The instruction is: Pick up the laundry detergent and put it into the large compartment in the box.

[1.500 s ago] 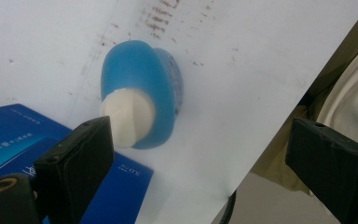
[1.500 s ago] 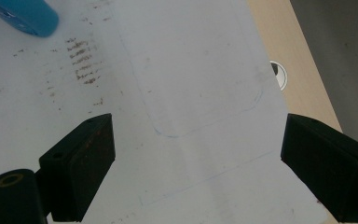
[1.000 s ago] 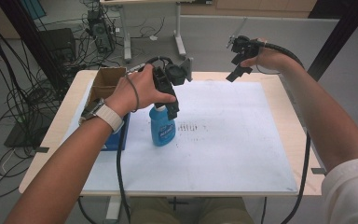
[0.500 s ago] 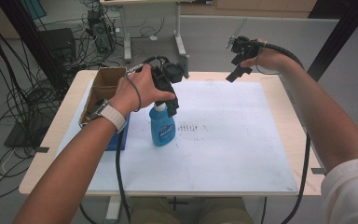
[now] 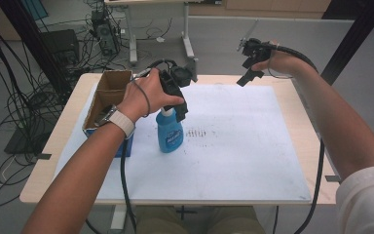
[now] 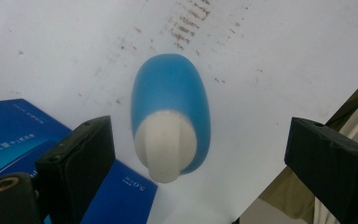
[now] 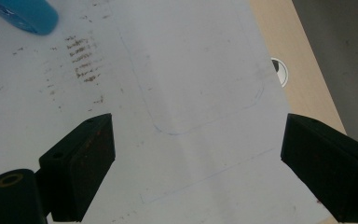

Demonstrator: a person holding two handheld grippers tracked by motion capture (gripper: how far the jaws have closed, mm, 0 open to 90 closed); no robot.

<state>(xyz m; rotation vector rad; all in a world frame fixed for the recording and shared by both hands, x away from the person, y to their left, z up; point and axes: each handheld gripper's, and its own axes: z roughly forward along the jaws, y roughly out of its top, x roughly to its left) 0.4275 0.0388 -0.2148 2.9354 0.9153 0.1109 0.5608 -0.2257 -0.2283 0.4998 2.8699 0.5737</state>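
Little has changed since a second ago: the left hand has lifted only slightly above the bottle, and the bottle and the right hand are where they were.

Seen along the left gripper (image 6: 198, 154), both jaws stand wide apart with clear space on each side of the spray bottle (image 6: 171, 114), whose white top and blue body lie below and between them; neither pad touches it. From above, the left gripper (image 5: 175, 100) hangs right over the bottle's top. The bottle (image 5: 169, 131) stands upright on the white sheet (image 5: 233, 161) that covers the table (image 5: 302, 105), just beside an open cardboard box (image 5: 108, 92) with blue sides at the sheet's left edge. Faint brown smudges (image 5: 200, 132) mark the sheet just right of the bottle.

The right gripper (image 7: 198, 154) also has its jaws wide apart, with nothing between them, above bare sheet. From above, the right gripper (image 5: 249, 73) is held in the air over the table's far edge, well apart from the bottle.
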